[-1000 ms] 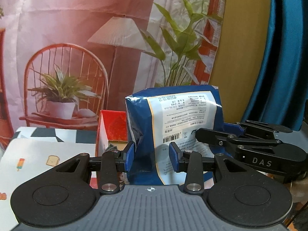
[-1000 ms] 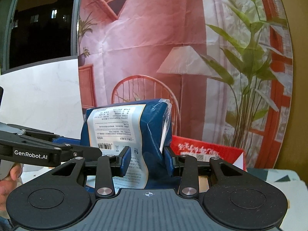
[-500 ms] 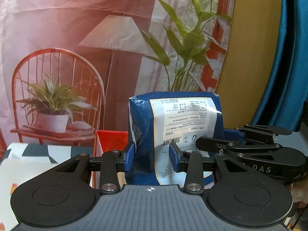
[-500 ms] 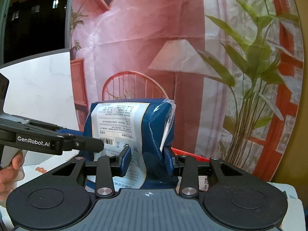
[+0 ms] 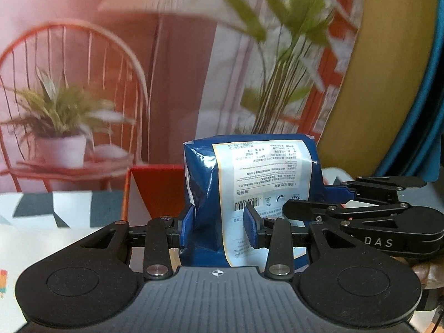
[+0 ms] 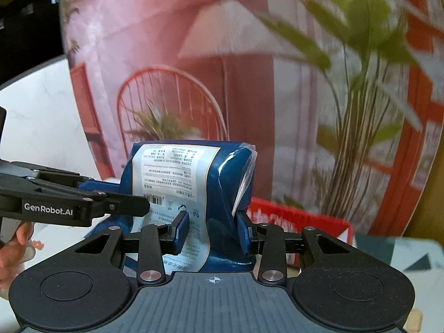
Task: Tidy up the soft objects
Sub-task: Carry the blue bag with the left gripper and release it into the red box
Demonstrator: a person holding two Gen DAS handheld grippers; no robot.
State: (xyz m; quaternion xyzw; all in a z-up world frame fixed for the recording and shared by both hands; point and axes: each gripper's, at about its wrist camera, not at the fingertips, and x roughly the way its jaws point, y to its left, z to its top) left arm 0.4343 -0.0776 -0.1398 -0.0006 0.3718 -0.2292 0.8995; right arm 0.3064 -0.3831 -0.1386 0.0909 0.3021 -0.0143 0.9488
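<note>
Blue soft package point(image 5: 249, 194) with white label held upright between both grippers, above table. Left gripper point(image 5: 219, 229) pinching package near its left side; right gripper point(image 6: 212, 231) pinching its right side. Red box point(image 5: 158, 186) behind package, far side. Printed backdrop point(image 5: 111, 69) beyond, blurred. Patterned tablecloth point(image 5: 55, 211) at left.

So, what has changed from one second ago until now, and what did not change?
Both grippers carried the blue package toward the printed backdrop and the red box, which now look nearer and motion-blurred. Nothing was taken hold of or let go. Unchanged: the left gripper and the right gripper still clamp the package from both sides, jaws as wide as before.
</note>
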